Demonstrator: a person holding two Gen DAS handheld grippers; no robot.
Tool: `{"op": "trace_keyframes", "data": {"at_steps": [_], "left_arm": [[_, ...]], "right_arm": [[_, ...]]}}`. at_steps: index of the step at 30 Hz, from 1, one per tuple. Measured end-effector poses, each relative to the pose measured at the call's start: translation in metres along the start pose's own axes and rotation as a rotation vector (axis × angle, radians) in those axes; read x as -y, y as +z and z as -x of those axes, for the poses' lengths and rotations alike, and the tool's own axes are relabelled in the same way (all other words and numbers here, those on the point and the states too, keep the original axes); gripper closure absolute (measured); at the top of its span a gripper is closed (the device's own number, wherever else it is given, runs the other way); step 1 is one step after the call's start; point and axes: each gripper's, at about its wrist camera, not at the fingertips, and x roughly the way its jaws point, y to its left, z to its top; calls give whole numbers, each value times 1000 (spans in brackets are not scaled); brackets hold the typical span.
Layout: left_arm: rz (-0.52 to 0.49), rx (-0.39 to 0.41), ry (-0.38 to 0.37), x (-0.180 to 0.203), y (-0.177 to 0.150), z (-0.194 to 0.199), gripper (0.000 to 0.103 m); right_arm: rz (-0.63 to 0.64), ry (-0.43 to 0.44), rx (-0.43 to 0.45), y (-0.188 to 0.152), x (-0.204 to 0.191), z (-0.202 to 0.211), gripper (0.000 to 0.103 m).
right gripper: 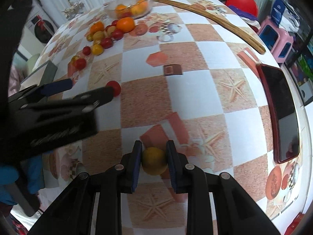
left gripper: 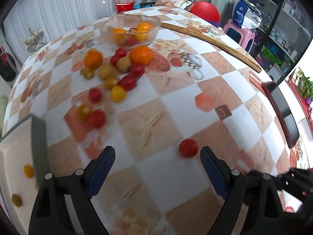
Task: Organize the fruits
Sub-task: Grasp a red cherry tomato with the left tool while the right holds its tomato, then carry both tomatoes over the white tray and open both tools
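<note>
Checkered table with printed fruit-and-starfish cloth, seen from both wrist cameras. Left gripper with blue-padded jaws spread wide, nothing between them; a single red cherry tomato on the cloth just beside the inner face of its right-hand finger, contact not clear owing to blur. Same tomato in the right wrist view at the tip of the left gripper, partly hidden by the near finger. Right gripper with jaws drawn close on a yellow fruit, both pads pressed against its sides, fruit low over the cloth near the table's front edge; whether resting on the cloth or lifted, cannot tell. Glass bowl at the far side of the table, holding orange and red fruit. Just in front of the bowl, a loose cluster: two oranges, with red, yellow and greenish cherry tomatoes trailing toward the near left. Two small yellow fruits in a pale container at the left edge. Long wooden board along the far right of the table. Phone in a red case, screen up, at the right edge, well apart from the fruit.
</note>
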Motion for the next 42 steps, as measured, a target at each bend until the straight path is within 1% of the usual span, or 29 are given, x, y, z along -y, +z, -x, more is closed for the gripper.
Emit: {"op": "trace_keyframes", "data": {"at_steps": [2, 3, 5, 7, 9, 10, 13, 14, 15, 18, 22, 25, 28, 35, 40, 42], "left_arm": [[-18, -7, 10, 9, 4, -7, 14], [-21, -8, 13, 11, 5, -9, 16], [-30, -13, 25, 15, 6, -13, 29], [-19, -3, 23, 15, 9, -13, 31], [-18, 4, 20, 16, 15, -15, 39], [-20, 8, 19, 17, 18, -16, 42], [-30, 11, 6, 21, 26, -19, 62], [-39, 10, -5, 23, 28, -19, 74], [-53, 8, -8, 25, 28, -18, 83], [-52, -5, -30, 23, 26, -16, 83], [0, -28, -60, 13, 20, -9, 83], [29, -37, -70, 4, 14, -1, 83], [35, -33, -67, -4, 7, 10, 83], [85, -15, -76, -33, -9, 38, 83], [120, 8, -58, -60, -25, 63, 83], [137, 16, -45, -73, -32, 73, 83]], "right_arm": [[-22, 5, 3, 0, 6, 1, 75], [-30, 7, 4, 1, 8, 0, 75], [-47, 11, 8, 1, 13, 1, 75], [-54, 15, 11, 1, 17, 2, 75], [-58, 20, 15, 0, 18, 2, 75], [-58, 21, 16, 0, 18, 3, 75], [-68, 26, 17, -1, 18, 3, 75], [-76, 29, 16, -2, 19, 4, 75], [-83, 33, 16, -2, 20, 5, 75], [-108, 46, 13, -3, 24, 6, 75], [-126, 51, 13, -5, 29, 7, 75], [-138, 58, 15, -5, 30, 10, 75], [-132, 58, 17, -3, 27, 12, 75], [-106, 72, 6, 3, 8, 15, 75], [-81, 95, 1, 8, -16, 17, 75], [-55, 106, 0, 12, -33, 17, 75]]}}
